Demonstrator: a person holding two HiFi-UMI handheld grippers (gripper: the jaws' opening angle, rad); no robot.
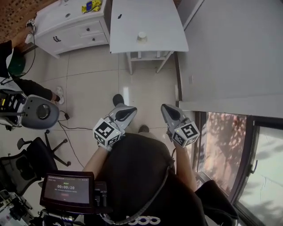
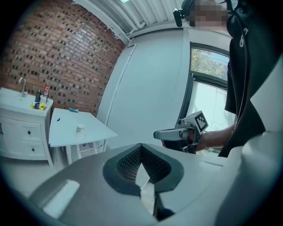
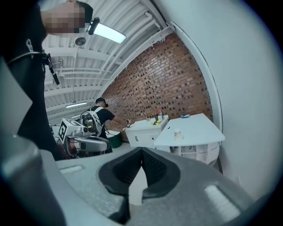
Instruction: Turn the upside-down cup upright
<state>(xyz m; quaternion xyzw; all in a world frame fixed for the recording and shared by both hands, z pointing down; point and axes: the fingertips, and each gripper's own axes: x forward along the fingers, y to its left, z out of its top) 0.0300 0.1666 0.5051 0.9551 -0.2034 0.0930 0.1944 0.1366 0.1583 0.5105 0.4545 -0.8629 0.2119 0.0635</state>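
The person stands on the tiled floor (image 1: 88, 88), well back from the white table (image 1: 163, 26), with both tools held up close in front of the body. The left gripper (image 1: 125, 111) has its jaws pressed together, tips meeting, and nothing sits between them. The right gripper (image 1: 166, 108) is the same: jaws closed tight and empty. The two tools are side by side and apart, both aimed towards the table and tipped a little downward.

The cup (image 1: 142, 36) stands alone on the table near its front edge, far from either tool. It is a small pale thing, and from here it is too small to tell which way up it sits.

To the left of the table is a white sink cabinet (image 1: 70, 26) with drawers and something yellow (image 1: 91, 5) on top. A second person (image 3: 99, 117) in dark clothes stands by that cabinet. A window (image 1: 225, 150) runs along the person's right. At the lower left there is a small screen (image 1: 66, 190), and beside it an office chair (image 1: 37, 156).
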